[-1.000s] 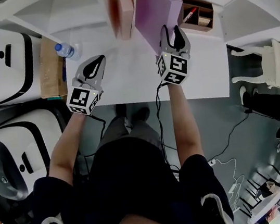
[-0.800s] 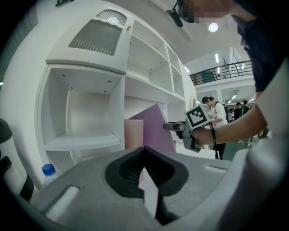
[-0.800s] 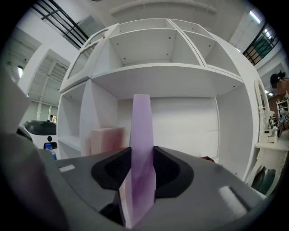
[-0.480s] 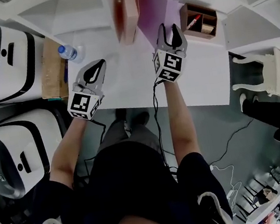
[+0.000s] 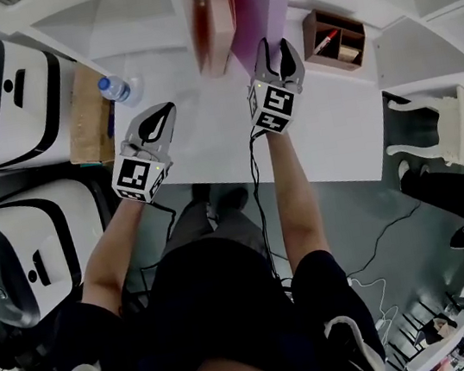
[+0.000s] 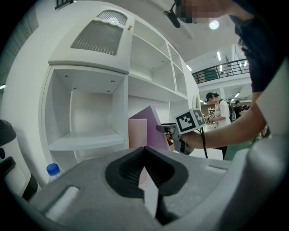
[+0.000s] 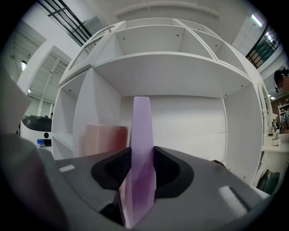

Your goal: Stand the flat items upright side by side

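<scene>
The purple board stands on edge at the far side of the desk, just right of the pink board and under the white shelf. My right hand-held gripper pinches its near edge. My left hand-held gripper hovers over the desk to the left, pressed together on nothing.
</scene>
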Demonstrator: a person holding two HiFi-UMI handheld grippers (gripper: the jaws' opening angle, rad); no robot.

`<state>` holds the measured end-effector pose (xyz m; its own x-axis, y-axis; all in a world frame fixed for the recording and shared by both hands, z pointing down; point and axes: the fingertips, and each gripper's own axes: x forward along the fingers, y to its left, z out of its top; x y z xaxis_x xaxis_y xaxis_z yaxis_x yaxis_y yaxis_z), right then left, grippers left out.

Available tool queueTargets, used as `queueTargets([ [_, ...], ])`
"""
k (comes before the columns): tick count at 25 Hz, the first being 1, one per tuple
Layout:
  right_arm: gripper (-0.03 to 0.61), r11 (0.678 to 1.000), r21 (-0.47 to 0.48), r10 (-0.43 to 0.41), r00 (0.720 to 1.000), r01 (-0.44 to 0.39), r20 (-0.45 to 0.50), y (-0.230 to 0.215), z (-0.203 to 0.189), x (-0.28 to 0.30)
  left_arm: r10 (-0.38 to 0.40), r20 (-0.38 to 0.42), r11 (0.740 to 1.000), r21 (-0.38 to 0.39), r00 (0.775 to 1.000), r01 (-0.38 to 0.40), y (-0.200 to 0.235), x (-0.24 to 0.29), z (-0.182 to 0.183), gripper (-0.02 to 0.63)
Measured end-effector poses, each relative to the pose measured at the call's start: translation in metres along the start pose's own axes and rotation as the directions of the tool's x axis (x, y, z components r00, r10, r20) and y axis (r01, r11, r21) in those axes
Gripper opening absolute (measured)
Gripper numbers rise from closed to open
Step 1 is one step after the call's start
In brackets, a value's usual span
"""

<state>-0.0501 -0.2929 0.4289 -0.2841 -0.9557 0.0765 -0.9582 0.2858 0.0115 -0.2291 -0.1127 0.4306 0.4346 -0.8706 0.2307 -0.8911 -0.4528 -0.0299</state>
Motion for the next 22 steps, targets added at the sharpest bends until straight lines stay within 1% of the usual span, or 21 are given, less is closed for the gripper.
queueTargets([
  [9, 0.153, 0.999, -0.042, -0.002, 1.000, 0.003, 0.027, 0.016, -0.009, 0.005, 0.011, -0.011, 1.000, -0.003, 1.000, -0.011, 0.003, -0.001, -0.006, 0.002],
  [13, 0.155, 0.998, -0.064, 0.014, 0.999, -0.012, 0.041, 0.025, -0.016, 0.005, 0.014, -0.014, 1.000, -0.006, 1.000, -0.014, 0.004, -0.003, -0.009, 0.002],
  [18, 0.156, 0.998, -0.066, 0.025, 0.999, -0.023, 0.025, 0.034, -0.027, 0.006, 0.015, -0.018, 1.000, -0.011, 1.000, -0.015, 0.004, -0.003, -0.012, 0.002],
  [22, 0.158, 0.996, -0.070, 0.048, 0.999, -0.050, -0.021, 0.045, -0.042, 0.010, 0.015, -0.021, 1.000, -0.016, 1.000, -0.016, 0.003, -0.002, -0.015, 0.002],
])
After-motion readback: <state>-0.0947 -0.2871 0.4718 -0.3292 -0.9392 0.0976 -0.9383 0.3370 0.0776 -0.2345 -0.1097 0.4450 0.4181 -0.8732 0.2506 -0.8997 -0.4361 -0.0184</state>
